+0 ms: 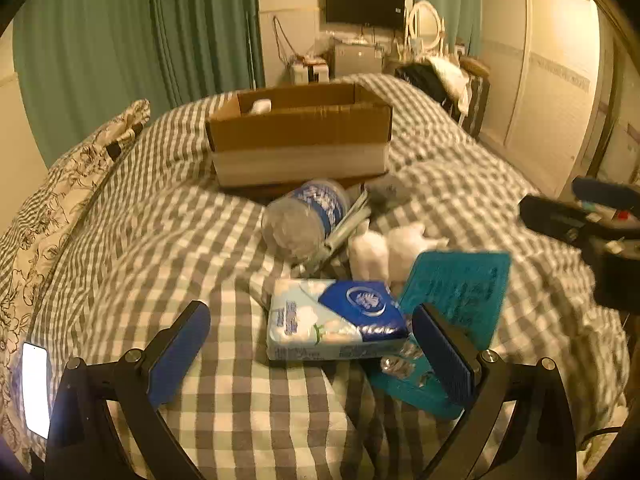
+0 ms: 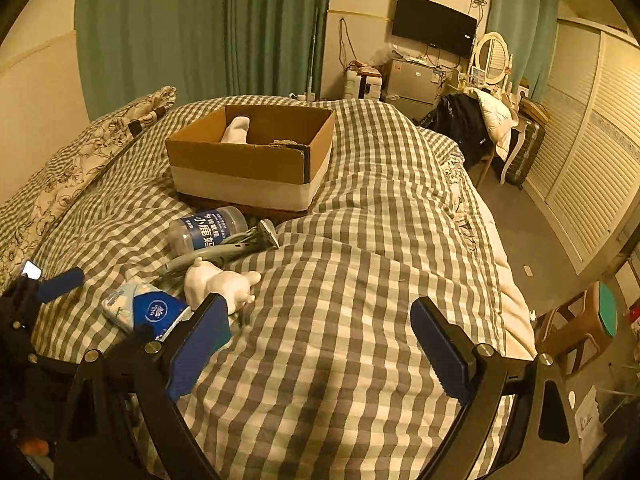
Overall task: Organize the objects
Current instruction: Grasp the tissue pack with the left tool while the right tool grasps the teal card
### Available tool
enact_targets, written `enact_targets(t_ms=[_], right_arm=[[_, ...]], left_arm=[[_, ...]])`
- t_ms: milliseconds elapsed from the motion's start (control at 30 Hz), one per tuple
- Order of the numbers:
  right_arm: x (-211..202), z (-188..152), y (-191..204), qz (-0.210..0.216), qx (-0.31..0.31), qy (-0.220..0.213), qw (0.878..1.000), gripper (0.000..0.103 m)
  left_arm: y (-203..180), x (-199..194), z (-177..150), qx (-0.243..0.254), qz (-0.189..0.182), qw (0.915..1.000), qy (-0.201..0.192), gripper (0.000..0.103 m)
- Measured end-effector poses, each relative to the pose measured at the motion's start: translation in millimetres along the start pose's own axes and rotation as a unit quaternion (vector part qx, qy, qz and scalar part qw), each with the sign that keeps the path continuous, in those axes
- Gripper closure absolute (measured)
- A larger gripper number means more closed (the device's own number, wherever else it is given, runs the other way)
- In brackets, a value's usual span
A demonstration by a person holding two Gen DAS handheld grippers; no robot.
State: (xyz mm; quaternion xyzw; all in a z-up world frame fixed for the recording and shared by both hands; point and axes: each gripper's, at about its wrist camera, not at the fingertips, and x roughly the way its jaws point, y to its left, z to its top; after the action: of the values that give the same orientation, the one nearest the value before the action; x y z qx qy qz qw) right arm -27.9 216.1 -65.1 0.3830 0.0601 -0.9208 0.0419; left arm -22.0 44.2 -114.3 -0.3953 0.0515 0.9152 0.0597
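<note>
The tissue pack (image 1: 336, 320), soft and light, is being framed mid-bed by the wide, empty left claw (image 1: 310, 350); its long sides are judged best gripped. The right claw (image 2: 320, 344) is being held wide, empty.

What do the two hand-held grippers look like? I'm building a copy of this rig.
The left hand-held gripper and right hand-held gripper match: black angular frames with silver pivot bolts, each with two flat fingers faced in ribbed blue pads. No cables, sleeves or markings are visible on them.
</note>
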Motion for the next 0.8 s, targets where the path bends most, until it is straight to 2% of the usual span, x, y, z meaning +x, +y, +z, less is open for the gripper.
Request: enact_targets(t_ms=[133,233,300,400,533,800], right_arm=[[1.1,-0.9,2.0,0.0,-0.002,0.002,1.0,0.01],[2.2,-1.3,5.7,0.0,-0.006,0.004,1.0,0.01],[3.1,-1.6,8.9,0.001,-0.01,0.006,1.0,0.01],[5.0,-2.8,16.3,0.006,-0.018,0.011,1.0,0.01],[10.7,-5.5,29.0,0.014,-0.031,0.021,0.999,0.01],[41.0,-19.4,58.6,0.053,-0.057,0.074,0.994,0.01]], left_arm=[[6.2,11.5,-6.1,-0.004,-0.012,0.9999,0.012,0.003],[5.8,15.1,-10.6,0.005,-0.02,0.9995,0.024,0.03],[6.0,13.7,-11.2,0.008,-0.021,0.9994,0.025,0.036],[13.7,6.8,-8.0,-0.009,-0.026,0.9995,0.015,0.039],[30.0,-5.9,-0.8,-0.024,-0.012,0.9996,-0.004,0.039],[52.4,-16.9,4.8,-0.045,0.001,0.9988,-0.018,0.039]])
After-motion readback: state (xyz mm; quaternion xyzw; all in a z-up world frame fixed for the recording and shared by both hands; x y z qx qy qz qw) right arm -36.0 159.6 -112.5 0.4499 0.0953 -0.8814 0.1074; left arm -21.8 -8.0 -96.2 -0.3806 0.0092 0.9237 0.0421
